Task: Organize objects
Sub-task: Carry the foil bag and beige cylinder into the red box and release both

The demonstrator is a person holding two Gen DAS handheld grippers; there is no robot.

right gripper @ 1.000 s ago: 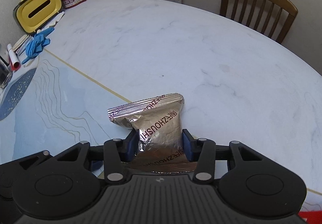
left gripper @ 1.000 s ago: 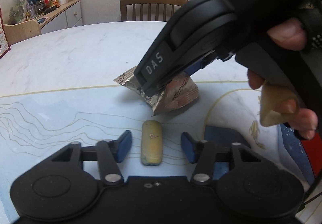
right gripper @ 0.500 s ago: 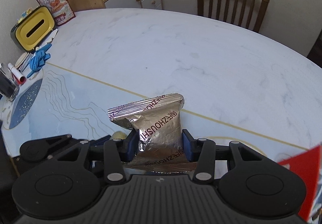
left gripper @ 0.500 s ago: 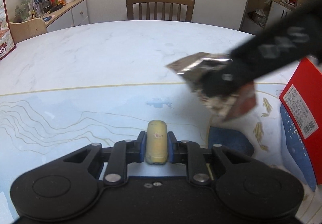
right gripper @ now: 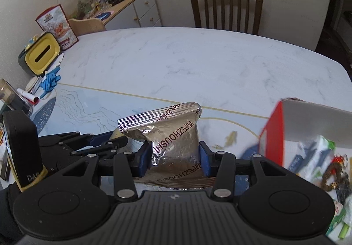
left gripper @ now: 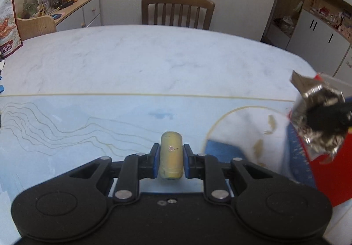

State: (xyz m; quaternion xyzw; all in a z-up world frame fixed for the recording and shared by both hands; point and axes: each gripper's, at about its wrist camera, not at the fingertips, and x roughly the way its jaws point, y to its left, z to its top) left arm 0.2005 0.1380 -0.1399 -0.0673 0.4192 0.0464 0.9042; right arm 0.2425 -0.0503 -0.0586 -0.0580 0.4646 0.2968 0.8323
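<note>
Jaws on foil packet (right gripper: 176,141) (yellow roll (left gripper: 171,154))

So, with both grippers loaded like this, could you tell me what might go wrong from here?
1. The right gripper pinches the silver snack packet only across its crinkled middle; the foil may slip or its contents get crushed.
2. The red box beside it already holds packets, so the packet could catch on its rim.
3. The left gripper grips the yellow cylinder by its rounded sides, so it might slide out.
</note>
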